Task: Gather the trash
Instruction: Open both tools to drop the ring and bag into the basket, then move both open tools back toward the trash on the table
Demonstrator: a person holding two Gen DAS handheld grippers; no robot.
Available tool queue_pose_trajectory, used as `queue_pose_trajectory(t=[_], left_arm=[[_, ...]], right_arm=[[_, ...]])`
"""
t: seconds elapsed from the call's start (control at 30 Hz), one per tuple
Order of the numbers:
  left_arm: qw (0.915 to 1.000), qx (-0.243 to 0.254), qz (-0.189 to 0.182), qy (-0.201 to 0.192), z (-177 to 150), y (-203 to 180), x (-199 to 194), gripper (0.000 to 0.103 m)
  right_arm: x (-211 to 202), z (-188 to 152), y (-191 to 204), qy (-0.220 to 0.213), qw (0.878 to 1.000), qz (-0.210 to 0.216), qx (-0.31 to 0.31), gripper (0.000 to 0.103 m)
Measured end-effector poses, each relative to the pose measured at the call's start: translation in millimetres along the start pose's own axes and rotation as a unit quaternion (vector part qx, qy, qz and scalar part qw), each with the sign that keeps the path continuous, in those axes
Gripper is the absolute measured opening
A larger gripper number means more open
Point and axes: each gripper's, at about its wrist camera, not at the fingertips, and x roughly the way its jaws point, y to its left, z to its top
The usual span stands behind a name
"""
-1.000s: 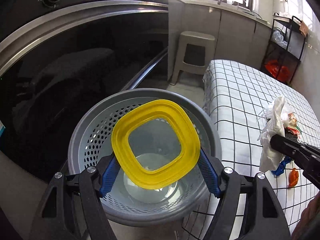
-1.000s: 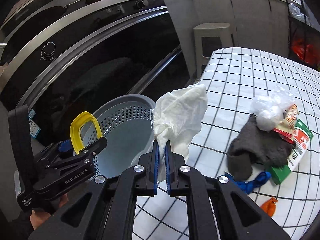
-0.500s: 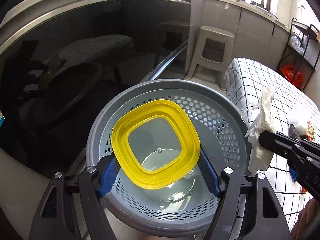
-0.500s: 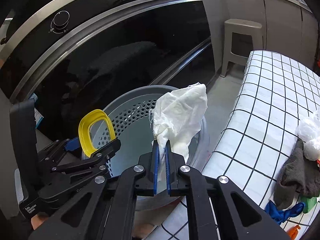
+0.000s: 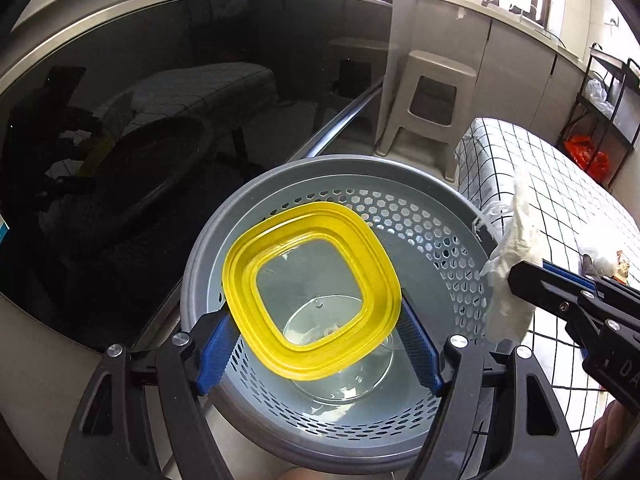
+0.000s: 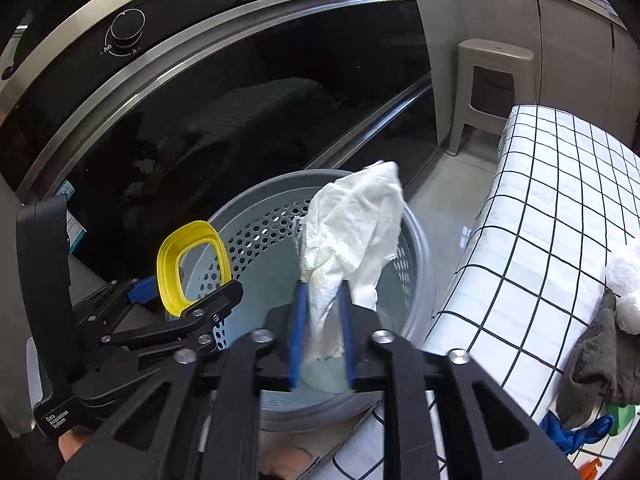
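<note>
left wrist view: left claw is clamped on a yellow lid with clear middle; right claw, fingers parted, has crumpled white tissue between, above the grey basket.

A home kitchen — black oven door, knob, sink counter.

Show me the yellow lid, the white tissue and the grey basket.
yellow lid [image 5: 240, 280], left wrist view, on its left yellow rim.
white tissue [image 6: 356, 232], right wrist view, crumpled middle.
grey basket [image 5: 344, 164], left wrist view, far rim.
</note>
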Motion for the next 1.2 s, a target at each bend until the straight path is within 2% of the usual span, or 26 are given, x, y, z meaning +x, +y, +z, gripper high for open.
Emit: queue_pose_trajectory(t=[0.03,0.07,0.33,0.7,1.2], left_arm=[[1.0000,0.000,0.000,0.000,-0.6,0.1,-0.1,0.074],[1.0000,-0.001,0.000,-0.001,-0.6,0.0,-0.6,0.076],[1.0000,-0.006,0.000,-0.005,0.8,1.1,-2.9,0.082],[0.9999,-0.003,-0.003,-0.010,-1.6,-1.5,-9.2,0.082],[0.9987,0.026,-0.030,-0.032,-6.3,-30.6,-28.5,0.085]], right_arm=[[-1.7,0.2,-0.1,-0.005,1.000,-0.001,0.002,0.039],[-3.5,0.4,-0.1,-0.009,1.000,-0.001,0.003,0.041],[-5.3,1.4,-2.4,-0.009,1.000,-0.005,0.007,0.041],[-16.5,-5.0,-6.2,-0.017,1.000,-0.009,0.016,0.041],[-59.8,-31.3,-35.7,-0.040,0.996,-0.053,0.056,0.041]])
